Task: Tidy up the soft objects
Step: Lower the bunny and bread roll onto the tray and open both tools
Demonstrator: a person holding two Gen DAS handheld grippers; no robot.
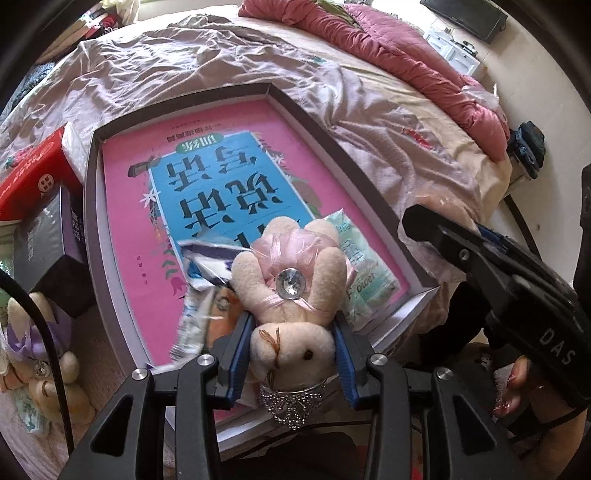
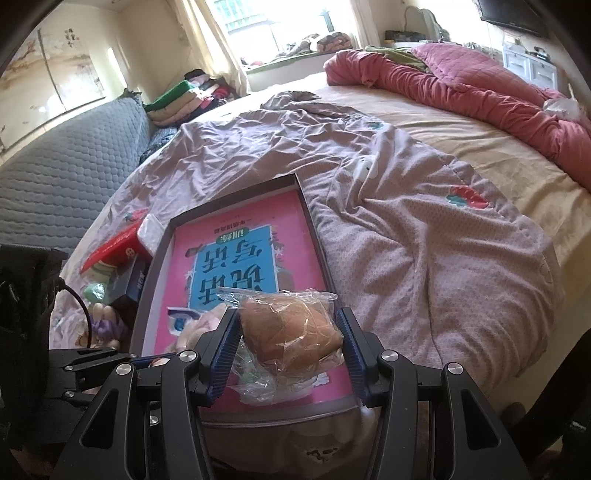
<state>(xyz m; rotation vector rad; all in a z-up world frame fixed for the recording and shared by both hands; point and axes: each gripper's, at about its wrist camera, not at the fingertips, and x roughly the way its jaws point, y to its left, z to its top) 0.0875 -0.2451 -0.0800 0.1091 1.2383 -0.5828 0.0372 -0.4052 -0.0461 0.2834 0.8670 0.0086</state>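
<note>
While the left tool [image 1: 293, 347] grips a plush bunny [image 1: 295, 295], the right tool [image 2: 291, 347] clamps a bagged bun [image 2: 291, 332].

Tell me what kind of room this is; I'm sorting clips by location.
Most likely a lived-in bedroom: a large bed with a bunched pink quilt, folded clothes stacked by the window.

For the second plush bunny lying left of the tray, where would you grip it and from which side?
Grip the plush bunny across its round cream head, coming from above with a finger on either side. It lies flat on the bed beside the tray; a dark cable crosses it, so approach from the side clear of that cable.
</note>
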